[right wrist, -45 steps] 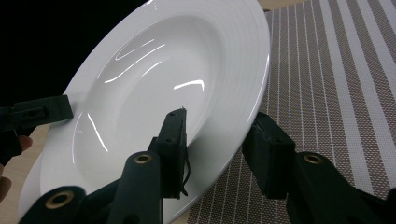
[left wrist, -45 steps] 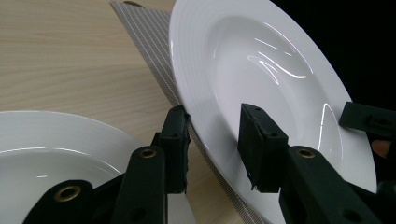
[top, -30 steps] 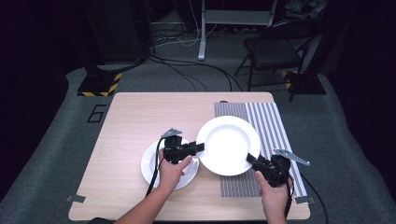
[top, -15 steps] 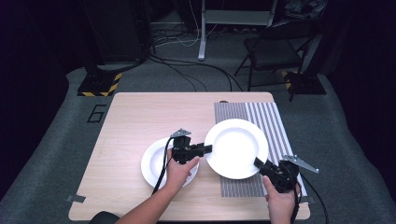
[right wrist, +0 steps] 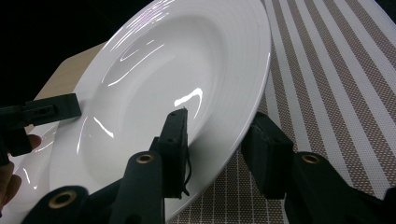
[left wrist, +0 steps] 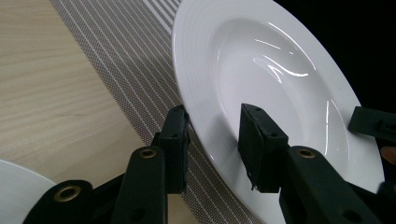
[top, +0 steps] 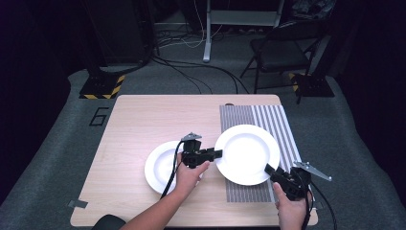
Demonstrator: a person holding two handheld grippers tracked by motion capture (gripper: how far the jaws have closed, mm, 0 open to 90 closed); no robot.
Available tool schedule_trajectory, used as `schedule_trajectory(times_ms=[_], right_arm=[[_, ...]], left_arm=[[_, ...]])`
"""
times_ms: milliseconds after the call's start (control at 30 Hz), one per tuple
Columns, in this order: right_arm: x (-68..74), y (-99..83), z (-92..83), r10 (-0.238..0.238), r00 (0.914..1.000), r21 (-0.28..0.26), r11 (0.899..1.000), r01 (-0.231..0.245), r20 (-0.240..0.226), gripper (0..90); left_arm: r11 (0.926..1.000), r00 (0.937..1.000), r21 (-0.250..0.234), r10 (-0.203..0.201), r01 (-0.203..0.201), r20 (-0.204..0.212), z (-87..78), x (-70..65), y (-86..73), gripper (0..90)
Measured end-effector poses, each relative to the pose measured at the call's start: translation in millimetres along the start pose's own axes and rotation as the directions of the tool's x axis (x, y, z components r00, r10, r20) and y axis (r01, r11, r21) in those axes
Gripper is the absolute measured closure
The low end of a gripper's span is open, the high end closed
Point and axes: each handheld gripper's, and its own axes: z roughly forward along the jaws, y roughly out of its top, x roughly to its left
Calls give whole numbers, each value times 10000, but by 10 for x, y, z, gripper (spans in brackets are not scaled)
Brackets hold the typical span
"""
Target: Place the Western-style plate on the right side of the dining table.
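A large white plate (top: pixel 246 153) hangs tilted low over the striped placemat (top: pixel 277 117), held from both sides. My left gripper (top: pixel 218 153) is shut on its left rim; in the left gripper view the jaws (left wrist: pixel 215 121) pinch the rim of the plate (left wrist: pixel 261 60), one under and one on top. My right gripper (top: pixel 269 170) is shut on the near right rim, and its jaws (right wrist: pixel 222 126) clamp the plate's edge (right wrist: pixel 163 70). A smaller white plate (top: pixel 160 167) lies on the wooden table (top: pixel 143 120) beneath my left hand.
The placemat (left wrist: pixel 121 60) covers the table's right part. On the floor behind the table are cables (top: pixel 191 76), a chair (top: pixel 282 52) and a black-and-yellow stand base (top: pixel 100 88). A number 6 (top: pixel 99 116) is marked on the floor at left.
Both grippers have carried the large plate to the right and slightly nearer the front edge, further onto the placemat. The small plate has stayed put.
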Motion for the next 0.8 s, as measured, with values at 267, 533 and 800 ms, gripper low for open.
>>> schedule_trajectory(times_ms=[267,533,800], right_arm=[[-45,20,2,16,10000,-62,10000,-16,63,614],[-82,95,7,181,9998,-159,9997,-179,98,615],[-140,222,8,101,9997,-242,9997,-95,213,624]], left_arm=[[10000,10000,38,-58,58,-7,52,-2,11,637],[10000,10000,3,-13,13,-3,92,-56,105,637],[10000,10000,35,78,-78,4,170,-99,184,637]])
